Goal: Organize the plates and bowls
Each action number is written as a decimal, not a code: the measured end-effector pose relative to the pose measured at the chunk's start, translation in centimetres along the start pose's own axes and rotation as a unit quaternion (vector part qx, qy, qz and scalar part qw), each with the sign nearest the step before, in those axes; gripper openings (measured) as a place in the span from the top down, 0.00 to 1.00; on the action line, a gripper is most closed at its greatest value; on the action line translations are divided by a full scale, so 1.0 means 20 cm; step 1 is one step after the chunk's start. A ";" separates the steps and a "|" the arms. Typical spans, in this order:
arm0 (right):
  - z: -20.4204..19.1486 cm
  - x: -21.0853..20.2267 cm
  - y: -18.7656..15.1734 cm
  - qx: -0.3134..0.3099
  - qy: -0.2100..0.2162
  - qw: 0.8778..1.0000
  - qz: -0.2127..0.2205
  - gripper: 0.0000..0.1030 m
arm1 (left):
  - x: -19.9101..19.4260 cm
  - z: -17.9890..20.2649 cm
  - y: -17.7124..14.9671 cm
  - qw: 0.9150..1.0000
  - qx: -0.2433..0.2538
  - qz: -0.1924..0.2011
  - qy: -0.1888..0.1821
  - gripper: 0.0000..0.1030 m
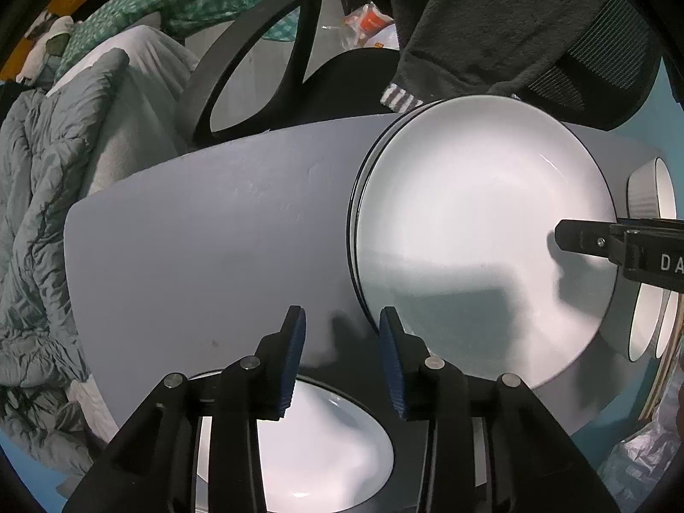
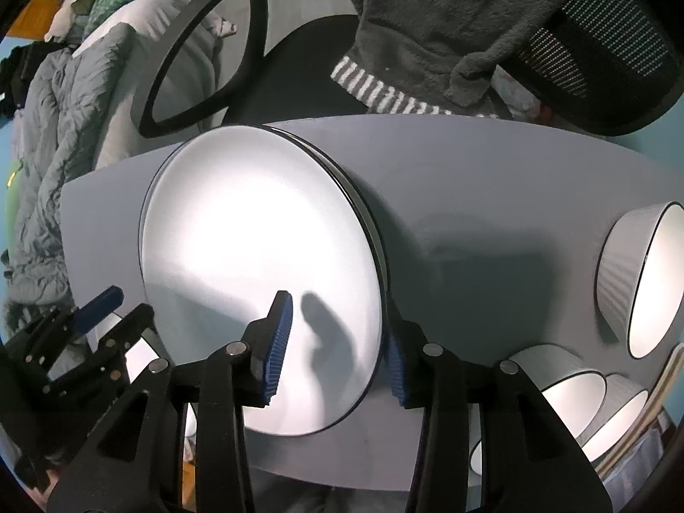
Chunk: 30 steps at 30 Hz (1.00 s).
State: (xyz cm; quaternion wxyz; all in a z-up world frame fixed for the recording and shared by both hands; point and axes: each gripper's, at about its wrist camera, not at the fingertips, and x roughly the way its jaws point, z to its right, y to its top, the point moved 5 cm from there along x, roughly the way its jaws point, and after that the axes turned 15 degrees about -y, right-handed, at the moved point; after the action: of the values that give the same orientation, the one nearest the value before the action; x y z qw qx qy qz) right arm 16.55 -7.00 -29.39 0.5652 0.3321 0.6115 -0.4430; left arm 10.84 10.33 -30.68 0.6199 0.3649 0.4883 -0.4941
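Step in hand: stacking the plates. A large round white plate with a thin black rim (image 2: 260, 273), glossy glazed ceramic, lies on top of a second plate of the same kind, whose dark edge shows along its far side; the pair rests on the pale grey matt surface (image 1: 205, 231).

The right claw (image 2: 337, 350) points steeply down at the near edge of the stack. Its jaws stand apart with the plate's rim between them: one ribbed blue pad above the plate face, the other at or below the edge; neither plainly presses, so the plate looks released.

The left claw (image 1: 342, 359) hangs jaws apart and empty, with the stack's edge just beside its right pad. Below it lies another white black-rimmed dish (image 1: 325, 440).

To the right of the right claw, ribbed white bowls with black rims (image 2: 632, 278) sit clustered, apart from the plates.

Next move, as a judgement: lift both claws clear, then gather the remaining dish or nest the bowls, gripping each by its thin, slippery rim.
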 end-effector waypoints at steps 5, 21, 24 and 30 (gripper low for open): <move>0.02 0.01 -0.01 -0.004 -0.019 1.000 0.003 0.58 | -0.03 0.00 -0.02 1.000 -0.011 0.005 -0.006 0.64; 0.01 -0.25 -0.14 -0.061 -0.116 0.985 0.110 0.43 | -0.27 -0.03 -0.16 0.998 -0.026 0.061 -0.022 0.37; 0.00 -0.32 -0.16 -0.068 -0.118 0.982 0.131 0.39 | -0.34 -0.03 -0.21 0.996 -0.019 0.082 -0.026 0.30; -0.05 -0.45 -0.21 -0.081 -0.115 0.977 0.158 0.36 | -0.47 -0.05 -0.29 0.994 -0.021 0.106 -0.030 0.28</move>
State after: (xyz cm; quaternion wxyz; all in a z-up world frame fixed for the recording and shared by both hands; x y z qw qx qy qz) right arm 13.55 -6.78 -19.91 0.7195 0.3243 0.5165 -0.3322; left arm 4.74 12.22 -21.71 0.6905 0.3871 0.4383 -0.4257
